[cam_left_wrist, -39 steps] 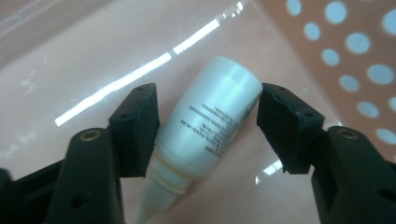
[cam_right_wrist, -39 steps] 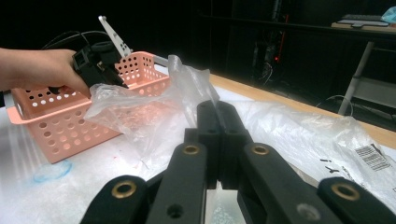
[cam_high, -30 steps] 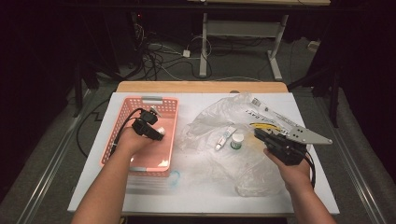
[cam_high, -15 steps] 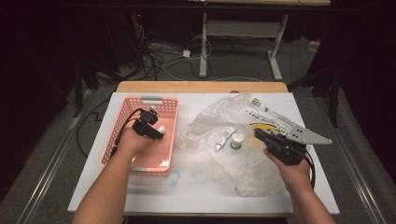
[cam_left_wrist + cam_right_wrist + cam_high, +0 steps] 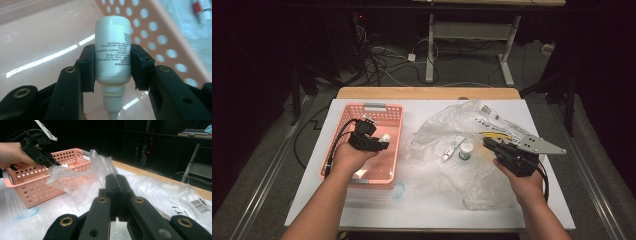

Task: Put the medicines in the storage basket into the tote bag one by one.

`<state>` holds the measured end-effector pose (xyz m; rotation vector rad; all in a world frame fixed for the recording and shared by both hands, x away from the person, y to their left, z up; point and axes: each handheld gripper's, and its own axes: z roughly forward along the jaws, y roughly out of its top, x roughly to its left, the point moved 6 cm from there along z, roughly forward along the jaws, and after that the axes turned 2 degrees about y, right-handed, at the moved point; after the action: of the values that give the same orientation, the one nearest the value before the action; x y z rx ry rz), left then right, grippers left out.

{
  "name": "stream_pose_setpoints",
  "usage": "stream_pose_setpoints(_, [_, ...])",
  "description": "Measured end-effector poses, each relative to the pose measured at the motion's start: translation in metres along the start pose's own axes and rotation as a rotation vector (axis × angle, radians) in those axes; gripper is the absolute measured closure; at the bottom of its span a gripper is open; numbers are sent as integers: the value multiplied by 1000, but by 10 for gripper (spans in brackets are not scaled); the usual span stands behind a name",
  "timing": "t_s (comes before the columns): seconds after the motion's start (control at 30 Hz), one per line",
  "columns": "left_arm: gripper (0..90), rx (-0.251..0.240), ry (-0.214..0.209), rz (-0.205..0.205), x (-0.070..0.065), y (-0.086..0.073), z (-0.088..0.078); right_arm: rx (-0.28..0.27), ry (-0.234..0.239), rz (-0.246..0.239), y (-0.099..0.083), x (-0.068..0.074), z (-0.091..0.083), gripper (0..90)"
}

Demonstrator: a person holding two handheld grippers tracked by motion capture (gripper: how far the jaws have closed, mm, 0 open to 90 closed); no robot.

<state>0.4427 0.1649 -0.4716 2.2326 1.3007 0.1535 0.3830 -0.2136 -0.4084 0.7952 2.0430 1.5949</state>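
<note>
**Over the pink basket, a bottle held nozzle-back**

Above the pink basket (image 5: 343, 165), at the table's left side, the left gripper (image 5: 379, 142) has its jaws closed on a small white bottle (image 5: 113, 52); in the left gripper view the black pads (image 5: 87, 67) press on both sides of the bottle's printed body, with the basket's bare floor and perforated wall behind it; the jaws have just been closing, and the bottle sits squarely between them.

The relation that matters is the bottle's long axis: it runs along the jaws rather than across them, flat base pointing away from the hand, tapered nozzle pointing back toward the gripper's body; so the base would meet whatever lies ahead first, and the bottle seems to hang clear of the basket floor rather than rest on it. Whether it is being lifted out or set in I cannot tell; either way the left hand is the one on it, and the basket lies directly beneath.

The right gripper (image 5: 116, 180) has its jaws pressed fully together, a fold of the clear plastic bag (image 5: 447, 130) apparently pinched between the tips; it holds the bag near the table's right side, well apart from the basket. On the bag, between the two hands, lie a small tube (image 5: 453, 148) and a green-and-white jar (image 5: 466, 151), nearer the right hand.
</note>
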Motion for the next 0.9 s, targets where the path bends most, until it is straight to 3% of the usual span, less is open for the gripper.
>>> stream_pose_setpoints(0.13, [582,-80,-12,-22,-9,-3,-13,-5,4,-3,1,1,0,900])
stream_pose_setpoints(0.33, [582,-132,17,32,-27,-11,-24,-4,1,0,1,2,-1,900])
stream_pose_setpoints(0.5, [582,-212,-1,29,-37,-21,-30,-4,2,-1,1,2,-1,900])
stream_pose_setpoints(0.73, [583,-295,40,39,-45,-32,-40,-6,3,-14,1,5,0,900])
stream_pose_setpoints(0.9, [583,-360,19,36,-54,-39,-52,-3,5,-19,1,7,1,900])
